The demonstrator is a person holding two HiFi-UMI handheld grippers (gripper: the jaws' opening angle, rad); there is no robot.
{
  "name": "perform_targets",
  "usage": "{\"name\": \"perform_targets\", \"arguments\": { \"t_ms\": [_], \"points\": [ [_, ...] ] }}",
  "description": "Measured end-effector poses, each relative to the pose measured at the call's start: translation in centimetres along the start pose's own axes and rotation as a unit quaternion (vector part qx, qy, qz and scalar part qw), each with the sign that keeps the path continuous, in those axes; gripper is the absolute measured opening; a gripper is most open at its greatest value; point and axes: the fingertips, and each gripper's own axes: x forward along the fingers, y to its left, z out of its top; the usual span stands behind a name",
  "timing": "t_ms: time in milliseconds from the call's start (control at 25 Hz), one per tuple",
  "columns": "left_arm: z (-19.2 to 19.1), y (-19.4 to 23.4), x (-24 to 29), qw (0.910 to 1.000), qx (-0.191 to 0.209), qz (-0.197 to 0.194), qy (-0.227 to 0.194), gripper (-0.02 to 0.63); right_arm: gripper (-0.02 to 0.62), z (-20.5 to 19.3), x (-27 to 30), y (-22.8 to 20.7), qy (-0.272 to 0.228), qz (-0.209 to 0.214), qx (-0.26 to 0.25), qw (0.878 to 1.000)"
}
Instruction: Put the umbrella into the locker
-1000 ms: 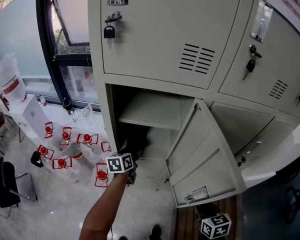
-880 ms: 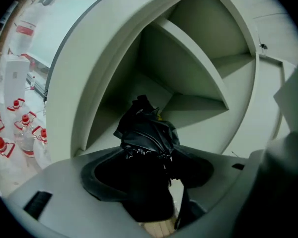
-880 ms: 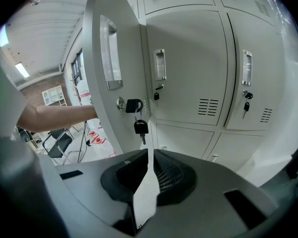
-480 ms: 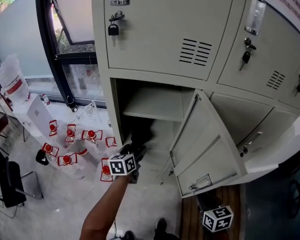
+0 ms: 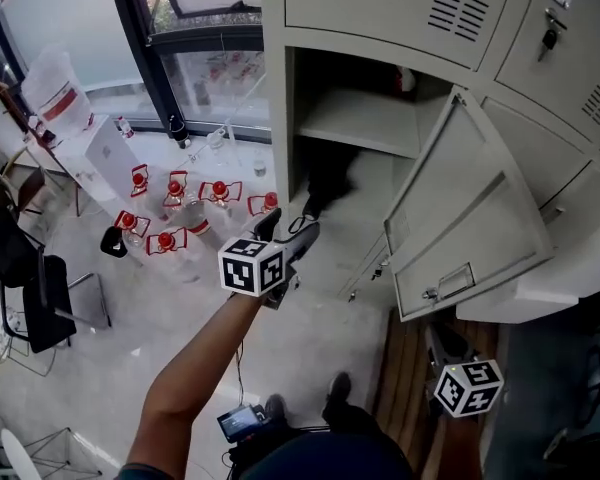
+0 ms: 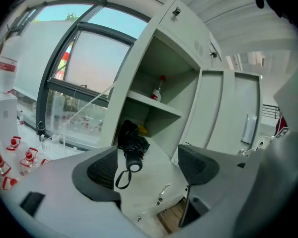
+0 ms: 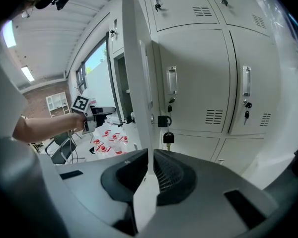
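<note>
The black folded umbrella (image 6: pixel 133 144) lies on the floor of the open locker's lower compartment (image 5: pixel 365 193), handle and wrist strap pointing out; in the head view the umbrella (image 5: pixel 327 182) shows dark under the shelf. My left gripper (image 5: pixel 290 231) hangs in front of the locker mouth, apart from the umbrella. Its jaws have just opened wide, and in its own view the left gripper (image 6: pixel 146 165) has nothing between them. My right gripper (image 7: pixel 148 175) is shut on the thin edge of the locker door (image 7: pixel 138 83); in the head view the right gripper's marker cube (image 5: pixel 468 386) sits below the swung-out door (image 5: pixel 470 218).
Several red-capped bottles (image 5: pixel 175 213) stand on the floor left of the locker, by the window. A black chair (image 5: pixel 30 288) is at far left. A red-capped bottle (image 6: pixel 159 89) stands on the locker's upper shelf. A padlock with keys (image 7: pixel 164 125) hangs on a neighbouring door.
My left gripper has drawn back out of the locker mouth and risen, its jaws now wide apart. The umbrella stays inside the lower compartment. The head view has tilted further down.
</note>
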Motion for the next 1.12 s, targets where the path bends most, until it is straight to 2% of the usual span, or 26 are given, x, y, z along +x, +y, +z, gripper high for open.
{"name": "perform_targets", "arguments": {
  "t_ms": [280, 440, 640, 680, 760, 960, 1040, 1120],
  "points": [
    [2.8, 0.1, -8.8, 0.9982, 0.042, 0.0, -0.042, 0.37, 0.046, 0.9, -2.1, 3.4, -0.022, 0.012, -0.009, 1.0],
    [5.8, -1.1, -14.5, 0.9936, 0.071, -0.009, -0.087, 0.27, 0.046, 3.0, -3.6, 5.8, -0.05, 0.025, -0.02, 0.998],
    [9.1, -3.2, -21.6, 0.9867, 0.093, -0.028, -0.13, 0.087, 0.046, 6.2, -5.6, 9.0, -0.094, 0.047, -0.035, 0.994],
    [9.5, -3.6, -23.0, 0.9852, 0.104, -0.026, -0.134, 0.07, 0.046, 6.8, -6.1, 9.6, -0.102, 0.051, -0.039, 0.993],
    [10.2, -4.3, -25.7, 0.9793, 0.142, -0.019, -0.144, 0.057, 0.045, 7.9, -7.2, 10.7, -0.118, 0.058, -0.047, 0.99],
    [11.0, -5.9, -31.6, 0.9527, 0.242, 0.0, -0.184, 0.052, 0.044, 10.3, -10.2, 13.4, -0.162, 0.078, -0.075, 0.981],
    [10.4, -5.9, -33.3, 0.9487, 0.256, 0.016, -0.185, 0.052, 0.044, 11.2, -11.5, 14.6, -0.177, 0.087, -0.079, 0.977],
    [9.6, -5.8, -34.6, 0.9495, 0.254, 0.029, -0.182, 0.052, 0.043, 11.8, -12.6, 15.6, -0.188, 0.097, -0.085, 0.974]
  ]
}}
